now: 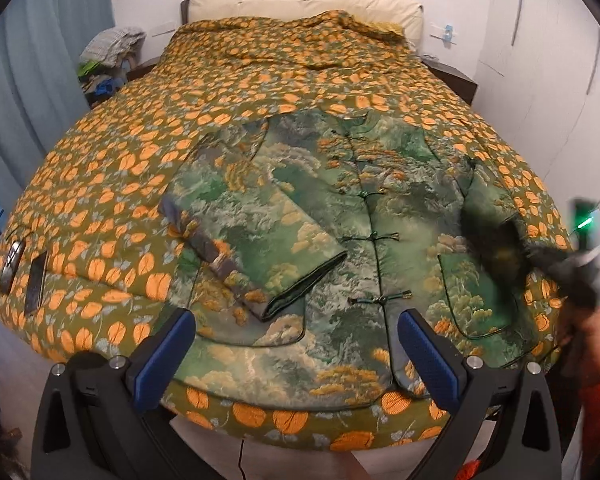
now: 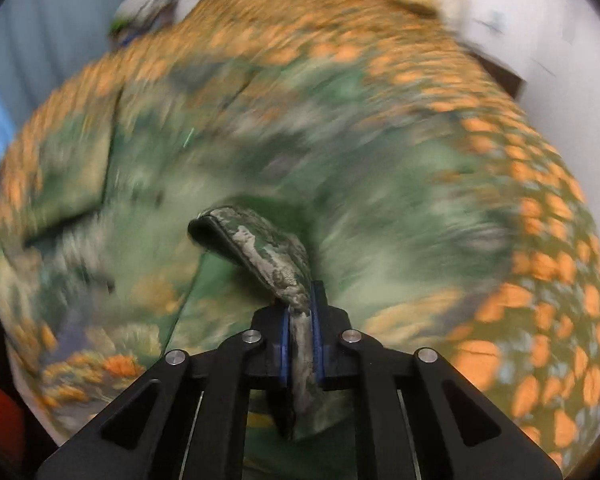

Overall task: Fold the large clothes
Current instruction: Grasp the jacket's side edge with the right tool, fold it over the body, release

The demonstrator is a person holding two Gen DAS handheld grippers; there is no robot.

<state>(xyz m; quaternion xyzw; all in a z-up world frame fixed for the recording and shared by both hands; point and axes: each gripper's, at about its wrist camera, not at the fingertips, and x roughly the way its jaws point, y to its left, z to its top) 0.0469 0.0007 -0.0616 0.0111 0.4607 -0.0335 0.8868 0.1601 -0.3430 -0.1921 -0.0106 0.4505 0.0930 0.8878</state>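
A green landscape-print jacket point(image 1: 356, 216) with knot buttons lies front-up on the bed. Its left sleeve point(image 1: 260, 240) is folded across the body. My left gripper point(image 1: 296, 344) hangs open above the jacket's hem, nothing between its blue pads. In the left wrist view my right gripper point(image 1: 496, 248) is a dark blur at the jacket's right side. In the right wrist view my right gripper point(image 2: 300, 316) is shut on a strip of the jacket's fabric point(image 2: 256, 248), which arches up from the jacket point(image 2: 240, 168). The rest of that view is motion-blurred.
The bed wears an olive quilt with orange leaves point(image 1: 140, 160). Two dark flat devices point(image 1: 24, 272) lie at its left edge. A pile of clothes point(image 1: 108, 60) sits by the headboard's left. A person's hand and red sleeve point(image 1: 596, 372) are at the right.
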